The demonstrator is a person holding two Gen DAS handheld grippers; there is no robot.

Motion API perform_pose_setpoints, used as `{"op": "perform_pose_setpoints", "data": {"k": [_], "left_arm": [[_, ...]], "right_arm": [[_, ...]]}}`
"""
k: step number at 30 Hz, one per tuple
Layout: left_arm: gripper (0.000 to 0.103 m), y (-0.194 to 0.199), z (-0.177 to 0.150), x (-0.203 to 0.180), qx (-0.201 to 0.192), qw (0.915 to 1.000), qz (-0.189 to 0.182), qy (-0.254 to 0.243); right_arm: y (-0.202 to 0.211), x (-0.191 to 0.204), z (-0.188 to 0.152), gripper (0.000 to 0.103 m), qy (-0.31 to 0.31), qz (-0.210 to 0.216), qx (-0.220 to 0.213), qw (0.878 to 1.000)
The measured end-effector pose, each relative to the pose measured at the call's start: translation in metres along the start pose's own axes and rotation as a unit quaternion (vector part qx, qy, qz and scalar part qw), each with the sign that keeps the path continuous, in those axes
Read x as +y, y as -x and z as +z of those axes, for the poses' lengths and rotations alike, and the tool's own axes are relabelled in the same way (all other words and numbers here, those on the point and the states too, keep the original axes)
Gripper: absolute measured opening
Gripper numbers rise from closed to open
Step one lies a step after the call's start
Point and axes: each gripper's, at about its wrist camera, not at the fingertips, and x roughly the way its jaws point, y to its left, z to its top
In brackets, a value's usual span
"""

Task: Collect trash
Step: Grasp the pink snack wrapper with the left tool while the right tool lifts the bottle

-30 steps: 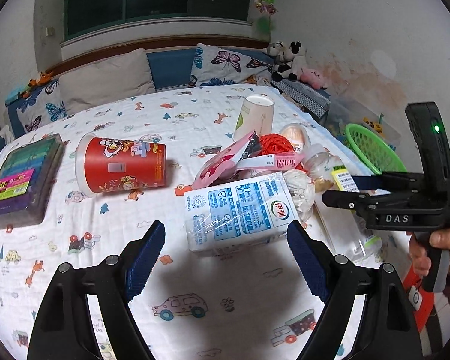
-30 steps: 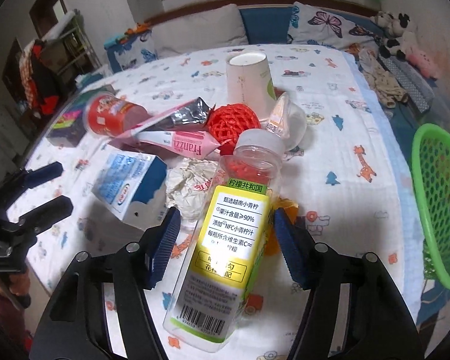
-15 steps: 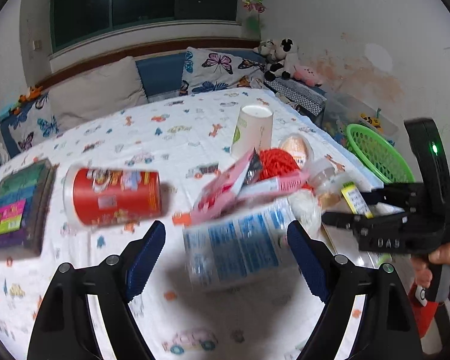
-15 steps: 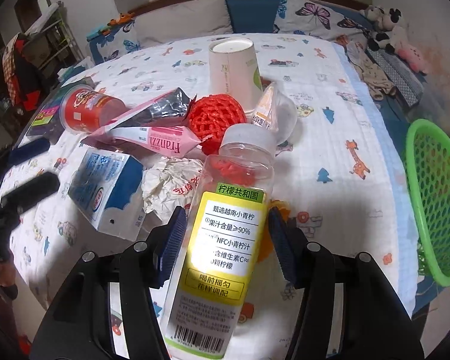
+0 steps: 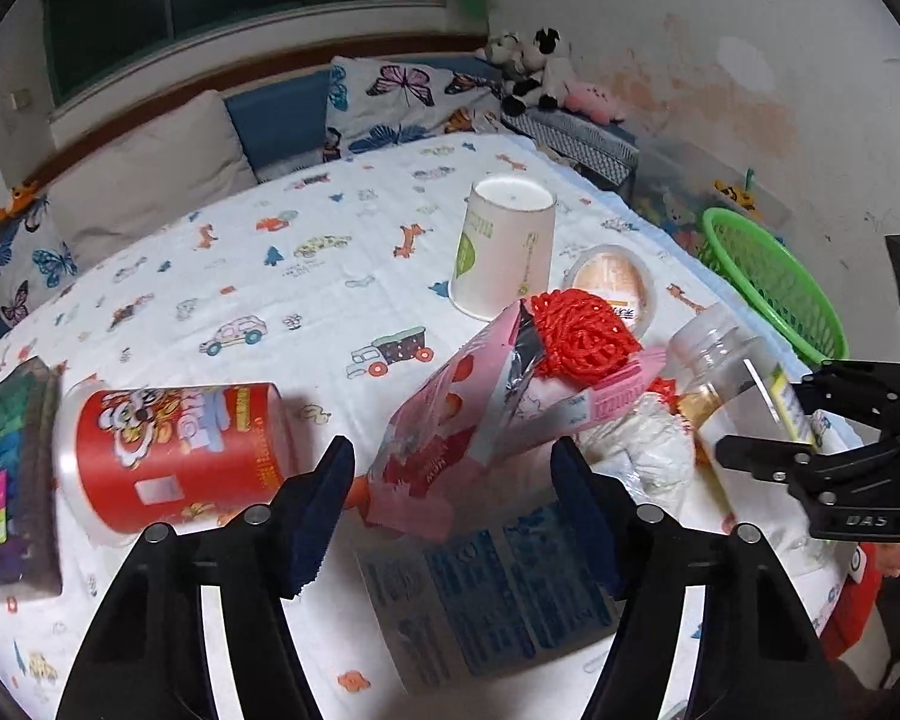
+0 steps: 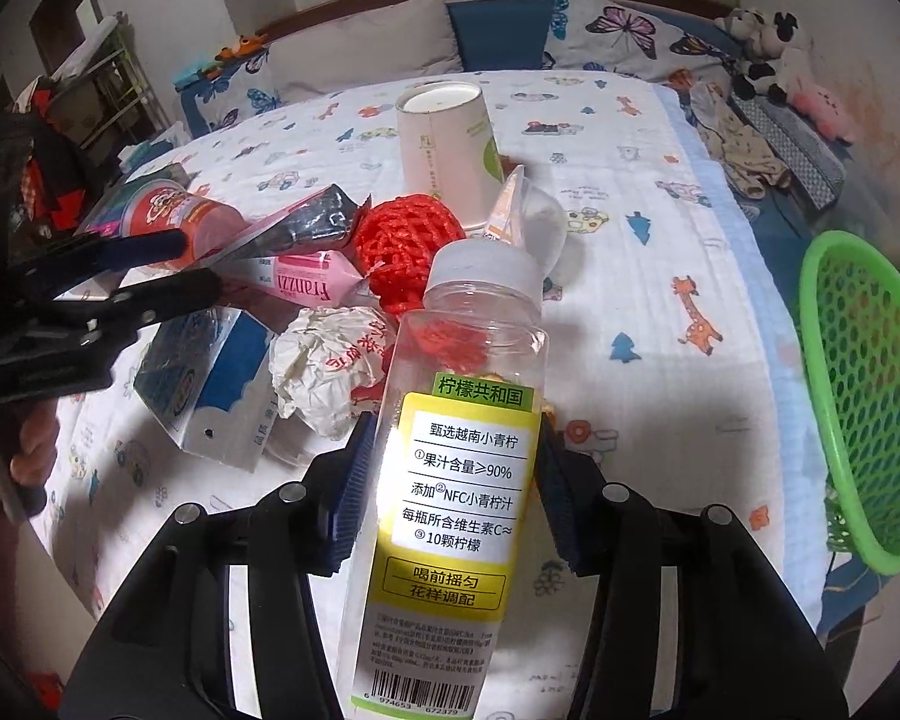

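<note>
A heap of trash lies on the printed bedsheet. My left gripper (image 5: pixel 453 516) hovers over its near side with the jaws closing. The lower end of a pink snack bag (image 5: pixel 450 420) and a blue-and-white milk carton (image 5: pixel 498 588) sit between the pads, and neither pad presses on them. My right gripper (image 6: pixel 453 492) is closing on a clear juice bottle (image 6: pixel 480 324) with a yellow label. Both pads lie against the bottle's sides. The heap also holds red mesh (image 5: pixel 582 330), crumpled paper (image 6: pixel 324 366), an upturned paper cup (image 5: pixel 504 252) and a red snack can (image 5: pixel 174 450).
A green mesh basket (image 6: pixel 864 396) stands off the bed's right edge. A dark box with coloured labels (image 5: pixel 6 468) lies at the far left. Pillows and plush toys (image 5: pixel 534 66) line the back wall. A hand (image 6: pixel 36 450) holds the left gripper (image 6: pixel 192 267).
The left gripper has moved forward over the milk carton toward the pink bag, and its jaws have narrowed. The right jaws have drawn in onto the juice bottle.
</note>
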Motion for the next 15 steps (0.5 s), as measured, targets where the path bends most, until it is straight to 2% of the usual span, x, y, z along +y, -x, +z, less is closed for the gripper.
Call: {"op": "perform_pose_setpoints", "data": {"k": [5, 10, 15], "left_arm": [[0.054, -0.021, 0.004, 0.007, 0.023, 0.9996, -0.012, 0.008], [0.037, -0.033, 0.005, 0.009, 0.033, 0.9991, -0.026, 0.011], [0.022, -0.032, 0.003, 0.009, 0.026, 0.9994, -0.021, 0.009]], "right_arm": [[-0.002, -0.004, 0.000, 0.052, -0.007, 0.009, 0.003, 1.000], [-0.005, -0.001, 0.000, 0.052, -0.004, 0.012, 0.003, 1.000], [-0.001, -0.001, -0.002, 0.051, -0.006, 0.013, -0.005, 1.000]]}}
